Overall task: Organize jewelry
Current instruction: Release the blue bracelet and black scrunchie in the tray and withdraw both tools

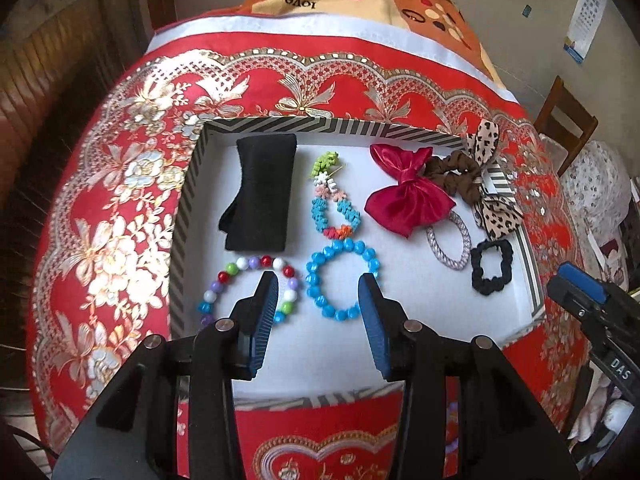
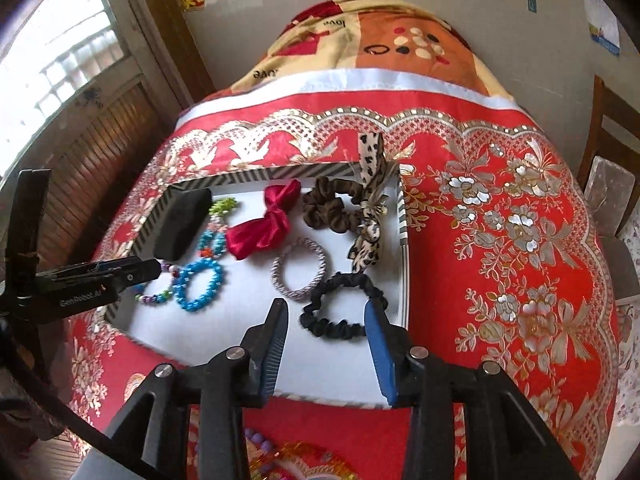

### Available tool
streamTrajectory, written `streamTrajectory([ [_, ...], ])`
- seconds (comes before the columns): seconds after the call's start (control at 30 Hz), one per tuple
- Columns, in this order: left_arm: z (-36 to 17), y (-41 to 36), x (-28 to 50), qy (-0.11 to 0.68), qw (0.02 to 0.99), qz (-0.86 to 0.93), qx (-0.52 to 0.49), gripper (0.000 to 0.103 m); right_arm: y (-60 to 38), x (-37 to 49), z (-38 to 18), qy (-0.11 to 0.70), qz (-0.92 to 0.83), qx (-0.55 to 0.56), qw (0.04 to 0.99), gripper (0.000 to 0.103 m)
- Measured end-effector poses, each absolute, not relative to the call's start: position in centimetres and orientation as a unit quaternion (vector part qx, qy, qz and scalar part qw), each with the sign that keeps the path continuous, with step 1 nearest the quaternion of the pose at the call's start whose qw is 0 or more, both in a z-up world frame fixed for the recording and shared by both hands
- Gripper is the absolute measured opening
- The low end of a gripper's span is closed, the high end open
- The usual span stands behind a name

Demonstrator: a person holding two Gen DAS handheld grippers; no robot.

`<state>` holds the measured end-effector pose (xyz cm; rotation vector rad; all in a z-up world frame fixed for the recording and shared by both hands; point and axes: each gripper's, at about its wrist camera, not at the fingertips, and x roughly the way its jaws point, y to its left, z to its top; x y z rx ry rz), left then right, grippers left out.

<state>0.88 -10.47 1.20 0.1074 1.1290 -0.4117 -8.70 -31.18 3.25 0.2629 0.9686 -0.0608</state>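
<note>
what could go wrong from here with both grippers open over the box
1. The left gripper hangs open between the mixed bead bracelet and the blue bead bracelet; closing might catch both.
2. The right gripper sits over the black scrunchie, near the box wall; a finger could nudge the wall.
3. The leopard bow drapes over the rim and might slip out if bumped.

My left-wrist view looks steeply down, close over the near left part of the striped box [image 1: 188, 200], my right-wrist view over its near right [image 2: 404, 216], both sharing its whole white floor.
</note>
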Motion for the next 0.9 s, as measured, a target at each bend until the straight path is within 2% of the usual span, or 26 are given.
streamTrajectory([
  [0.47,2.5,-8.7,-4.0,0.507,0.837,-0.192,0.07,0.041,-28.0,-13.5,5.0,0.454,-0.025,0.122,0.882,0.041],
  [0.9,2.2,-7.5,-7.5,0.508,0.833,-0.202,0.086,0.041,-26.5,-17.9,4.1,0.463,-0.033,0.122,0.877,0.041],
])
